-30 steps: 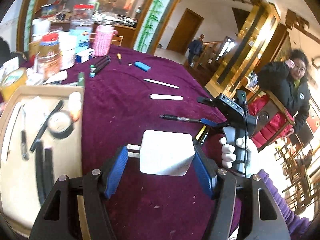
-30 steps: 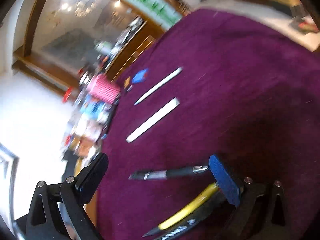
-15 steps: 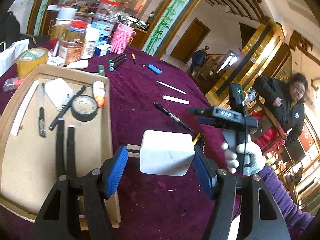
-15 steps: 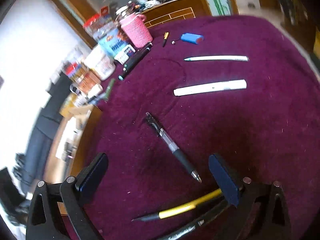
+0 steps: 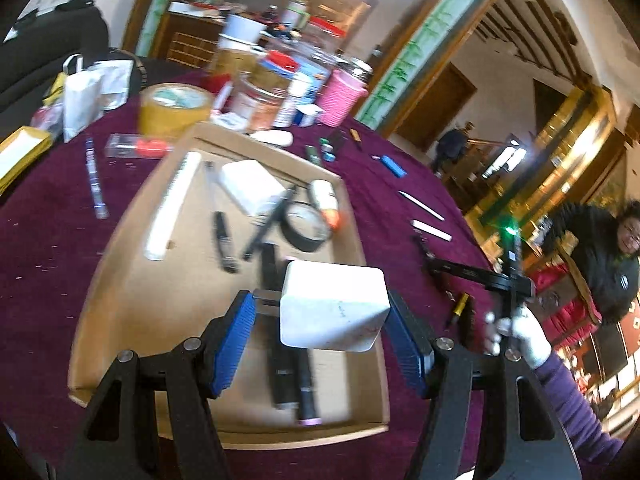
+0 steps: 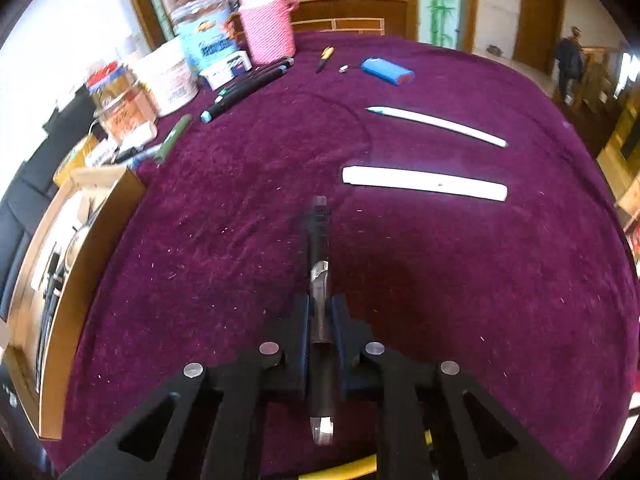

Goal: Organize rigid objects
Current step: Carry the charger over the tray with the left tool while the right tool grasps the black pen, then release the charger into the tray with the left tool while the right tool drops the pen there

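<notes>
Holding a white charger block (image 5: 334,308) in the left claw (image 5: 320,332), blue pads clamped on its two sides, prongs pointing toward the left pad, block hanging above the near half of the cardboard tray (image 5: 120,280). Below and ahead of that claw, already in the tray: two black bars (image 5: 288,376) directly beneath the block, a black tape roll (image 5: 306,226) farther ahead, a white box (image 5: 250,186) and a long white strip (image 5: 172,204) ahead and to the left. Right claw (image 6: 320,320) drawn together on a black pen (image 6: 320,280), barrel running straight out ahead between the pads and back beneath them, apparently lifted just off the purple bench (image 6: 480,280). Ahead and right of that claw, two white sticks (image 6: 424,184) on the cloth; well off to its left, the tray edge. Probably the step in hand: setting the block down in the tray. Best done by lowering toward bare cardboard left of the bars rather than onto them, keeping the block level, easing the pads apart only once the underside rests, then drawing back without nudging the tape roll. Meanwhile, worth keeping the pen pinched steady and clear of the left arm's path; a thin round barrel may roll or tip in a loose pinch.
</notes>
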A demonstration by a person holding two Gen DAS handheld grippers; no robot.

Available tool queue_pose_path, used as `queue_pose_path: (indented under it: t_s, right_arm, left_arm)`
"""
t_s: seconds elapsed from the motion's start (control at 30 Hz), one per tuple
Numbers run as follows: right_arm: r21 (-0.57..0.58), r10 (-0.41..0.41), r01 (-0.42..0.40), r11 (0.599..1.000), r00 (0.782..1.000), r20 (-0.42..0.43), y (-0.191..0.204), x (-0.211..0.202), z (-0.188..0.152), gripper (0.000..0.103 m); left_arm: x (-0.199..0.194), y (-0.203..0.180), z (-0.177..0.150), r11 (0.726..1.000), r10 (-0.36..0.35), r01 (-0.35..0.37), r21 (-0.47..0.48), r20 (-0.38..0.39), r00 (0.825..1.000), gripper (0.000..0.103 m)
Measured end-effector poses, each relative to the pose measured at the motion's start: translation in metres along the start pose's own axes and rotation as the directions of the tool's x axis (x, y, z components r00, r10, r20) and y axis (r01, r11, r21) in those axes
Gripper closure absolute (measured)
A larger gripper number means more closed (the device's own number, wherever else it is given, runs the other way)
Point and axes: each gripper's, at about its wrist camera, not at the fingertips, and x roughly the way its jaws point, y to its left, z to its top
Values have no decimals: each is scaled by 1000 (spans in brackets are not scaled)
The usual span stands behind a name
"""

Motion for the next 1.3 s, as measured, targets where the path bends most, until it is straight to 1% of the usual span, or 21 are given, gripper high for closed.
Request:
queue_pose_path:
  t_s: [0.13, 0.23, 0.3, 0.37, 0.47, 0.5, 0.57, 0.67, 0.73, 0.8, 0.87, 0.93, 1.0, 1.1, 1.13, 1.2, 1.3]
  right_arm:
    - [78, 84, -87, 993, 996, 33, -1, -14, -8, 92]
    - [130, 172, -179, 975, 983, 63, 2, -26, -12, 91]
    - [147, 233, -243, 959, 969, 82, 8, -36, -13, 91]
    - [141, 286, -297, 944, 954, 94, 21, -45, -15, 91]
    - [130, 348, -358, 925, 933, 93, 43, -52, -17, 91]
    - [125, 372, -382, 916, 924, 90, 52, -54, -18, 91]
    - [117, 422, -429, 896, 903, 82, 74, -56, -20, 91]
    - [114, 484, -488, 866, 873, 57, 104, -56, -23, 91]
    - [107, 507, -508, 855, 861, 37, 122, -53, -24, 91]
    - [97, 520, -518, 850, 854, 15, 143, -50, -26, 91]
    - [86, 520, -518, 851, 854, -8, 160, -46, -25, 90]
    - [79, 507, -503, 861, 862, -31, 176, -38, -25, 90]
    - [64, 475, -472, 879, 879, -50, 190, -33, -26, 90]
    - [35, 430, -429, 903, 900, -69, 207, -27, -27, 90]
    - [25, 412, -411, 911, 908, -73, 210, -25, -27, 90]
    - [1, 374, -375, 927, 924, -80, 218, -22, -28, 90]
    - [-31, 316, -319, 947, 945, -82, 227, -22, -32, 90]
  left_arm:
    - [0, 18, 4, 998, 54, -54, -23, -6, 999, 38]
    - [3, 31, 5, 995, 96, -97, -35, -32, 995, 38]
    - [7, 36, 5, 991, 126, -127, -32, -55, 991, 38]
    - [13, 40, 5, 987, 156, -158, -19, -83, 984, 38]
    - [26, 42, 7, 981, 194, -195, 2, -124, 973, 38]
    - [30, 43, 7, 978, 209, -210, 11, -139, 968, 38]
    - [33, 40, 8, 973, 230, -227, 36, -142, 963, 38]
    - [37, 35, 10, 964, 262, -253, 76, -151, 953, 38]
    - [40, 30, 10, 956, 285, -269, 116, -160, 945, 37]
    - [44, 23, 8, 940, 323, -297, 168, -160, 933, 36]
    - [45, 20, 7, 932, 339, -308, 188, -156, 928, 35]
    - [44, 21, 7, 935, 333, -306, 178, -154, 930, 35]
    - [38, 22, 7, 942, 320, -299, 151, -138, 937, 35]
    - [23, 22, 7, 950, 297, -285, 131, -91, 950, 35]
    - [15, 21, 8, 955, 280, -271, 117, -69, 957, 34]
    - [4, 20, 8, 963, 254, -249, 98, -39, 966, 29]
    - [-8, 18, 9, 969, 235, -234, 84, -4, 972, 28]
